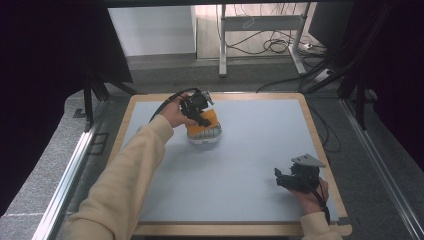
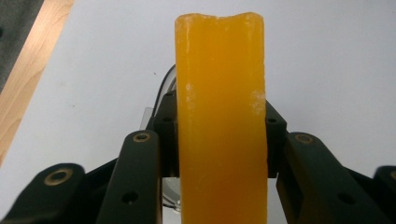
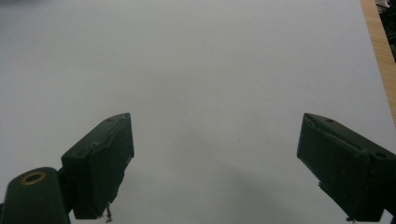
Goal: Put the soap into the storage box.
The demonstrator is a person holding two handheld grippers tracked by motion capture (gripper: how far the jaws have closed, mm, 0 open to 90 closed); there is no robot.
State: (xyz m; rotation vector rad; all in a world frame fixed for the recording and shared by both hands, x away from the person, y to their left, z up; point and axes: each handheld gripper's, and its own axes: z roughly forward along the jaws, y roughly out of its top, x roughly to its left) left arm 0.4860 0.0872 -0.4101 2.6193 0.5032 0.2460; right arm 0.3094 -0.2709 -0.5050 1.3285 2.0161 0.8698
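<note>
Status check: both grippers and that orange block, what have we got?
Left gripper shut on orange block, held over white dish. Right gripper open, empty, near the grey mat's front right corner. Nothing in the way.

A big, nearly square table point(image 1: 250, 160) with a flat, smooth top in light blue-grey. A thin rim of pale wood point(image 1: 321, 150) all around that top, seen at the far side, the near side and both ends. Standing on a grey floor point(image 1: 50, 165).

Directly on the top, in the far left part, a small round white dish point(image 1: 204, 137) with ribbed sides. Well apart from the wooden rim on every side. In the left gripper view, a peek of that dish's curved edge point(image 2: 164, 88) on the pale top.
</note>
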